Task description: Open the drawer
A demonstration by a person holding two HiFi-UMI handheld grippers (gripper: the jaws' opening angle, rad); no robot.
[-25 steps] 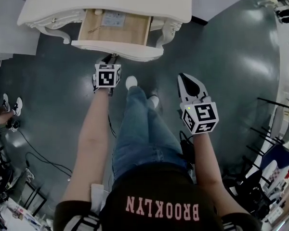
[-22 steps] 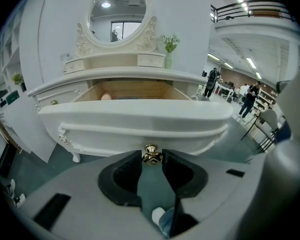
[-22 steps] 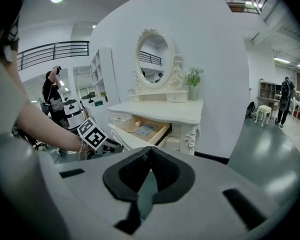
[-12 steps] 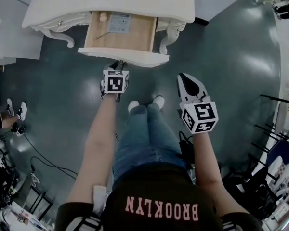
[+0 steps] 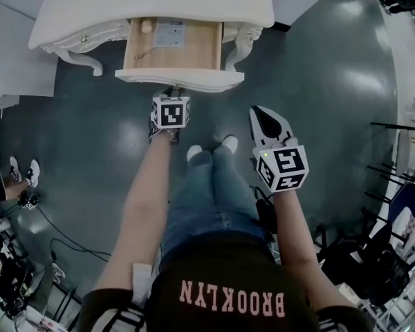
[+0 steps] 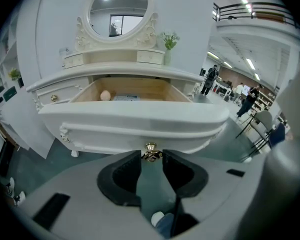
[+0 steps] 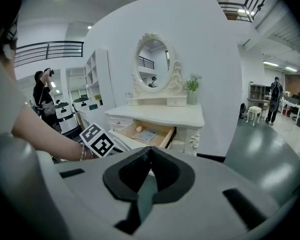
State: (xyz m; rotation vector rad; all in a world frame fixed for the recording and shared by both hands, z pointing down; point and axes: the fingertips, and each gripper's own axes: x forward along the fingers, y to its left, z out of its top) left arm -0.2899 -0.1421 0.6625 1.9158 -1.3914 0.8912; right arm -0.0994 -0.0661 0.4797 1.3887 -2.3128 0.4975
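The cream dressing table's drawer (image 5: 183, 79) stands pulled out, its wooden inside (image 6: 135, 88) showing. A gold knob (image 6: 151, 154) hangs under the drawer front (image 6: 135, 116). My left gripper (image 5: 173, 90) reaches up to that knob, which sits between its fingertips (image 6: 138, 156). Its jaws have just been opening and stand close on either side of the knob without pressing it. My right gripper (image 5: 259, 111) hovers over the floor to the right of the drawer, shut and holding nothing. In the right gripper view its jaws (image 7: 149, 149) meet at the tip.
In the drawer lie a small round peach thing (image 5: 146, 26), a booklet (image 5: 167, 33) and a thin stick. The table top (image 5: 152, 2) carries an oval mirror (image 6: 118, 4). The person's shoes (image 5: 211, 147) are below the drawer. Cables (image 5: 48, 220) lie left, chairs (image 5: 394, 206) right.
The person's feet have come side by side under the drawer. The right gripper has drifted slightly left in the picture. The left gripper stays at the drawer front.
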